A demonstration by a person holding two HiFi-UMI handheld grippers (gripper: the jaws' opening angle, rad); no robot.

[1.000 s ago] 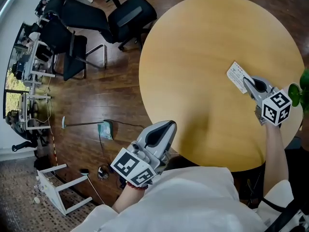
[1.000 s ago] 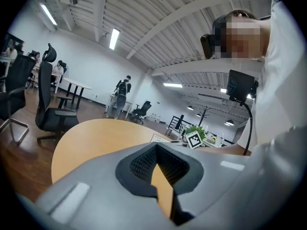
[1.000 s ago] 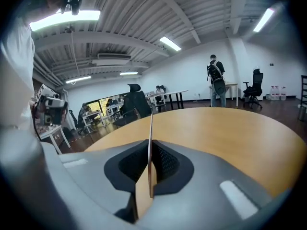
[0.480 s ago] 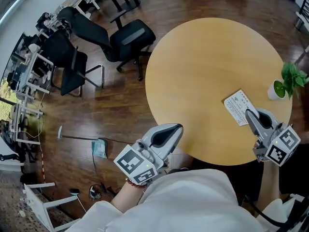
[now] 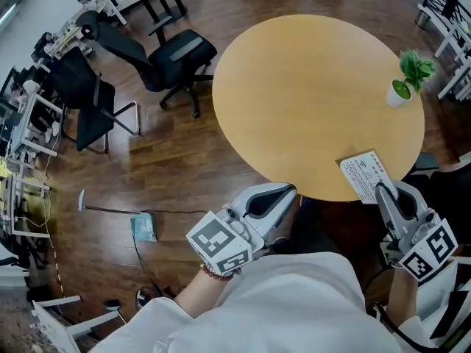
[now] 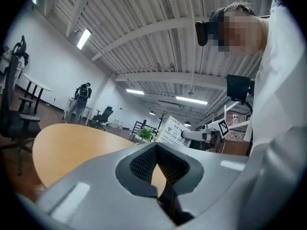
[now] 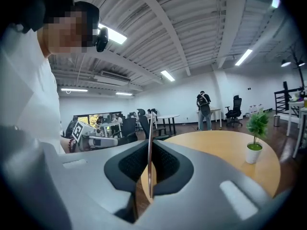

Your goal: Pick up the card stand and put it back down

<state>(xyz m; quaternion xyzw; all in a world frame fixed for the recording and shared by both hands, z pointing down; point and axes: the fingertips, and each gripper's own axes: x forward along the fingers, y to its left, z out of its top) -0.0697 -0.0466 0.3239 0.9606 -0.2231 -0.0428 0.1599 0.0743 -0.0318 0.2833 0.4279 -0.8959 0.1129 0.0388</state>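
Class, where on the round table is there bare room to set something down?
The round table is bare from the card stand at its near edge to the far and left rims. Only the potted plant crowds the right edge.

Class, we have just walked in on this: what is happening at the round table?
A person holds a gripper in each hand. The right gripper has its fingers closed on the card stand and holds it at the near edge of the round wooden table, apparently lifted off the top. The left gripper is shut and empty, held off the table near the person's body. A small potted plant stands on the table's right side.
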